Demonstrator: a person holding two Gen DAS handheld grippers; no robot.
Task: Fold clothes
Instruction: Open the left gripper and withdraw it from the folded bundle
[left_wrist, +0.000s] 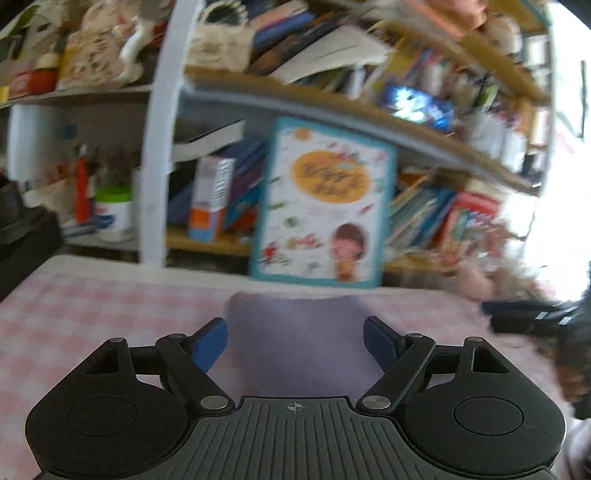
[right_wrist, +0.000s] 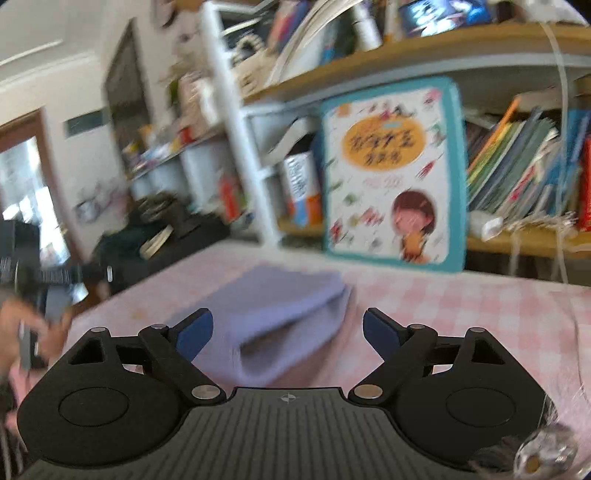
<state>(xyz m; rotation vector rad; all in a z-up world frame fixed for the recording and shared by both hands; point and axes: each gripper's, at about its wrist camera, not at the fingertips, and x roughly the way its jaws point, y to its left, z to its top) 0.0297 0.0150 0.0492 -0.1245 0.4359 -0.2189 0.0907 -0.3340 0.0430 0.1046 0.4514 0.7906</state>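
Note:
A folded lavender cloth (left_wrist: 295, 343) lies on the pink checked tablecloth (left_wrist: 92, 317). My left gripper (left_wrist: 295, 339) is open and empty, held above the cloth's near side, blue fingers either side of it. In the right wrist view the same cloth (right_wrist: 280, 325) lies folded in a thick bundle on the tablecloth (right_wrist: 480, 306). My right gripper (right_wrist: 288, 332) is open and empty, just in front of the cloth. The right gripper shows in the left wrist view (left_wrist: 532, 317) at the right edge. The left gripper shows in the right wrist view (right_wrist: 55, 277) at the left edge. Both views are blurred.
A large teal-bordered children's book (left_wrist: 321, 203) stands upright at the table's far edge, also in the right wrist view (right_wrist: 395, 170). Cluttered bookshelves (left_wrist: 443, 206) rise behind it. A dark object (left_wrist: 22, 229) sits at the table's left.

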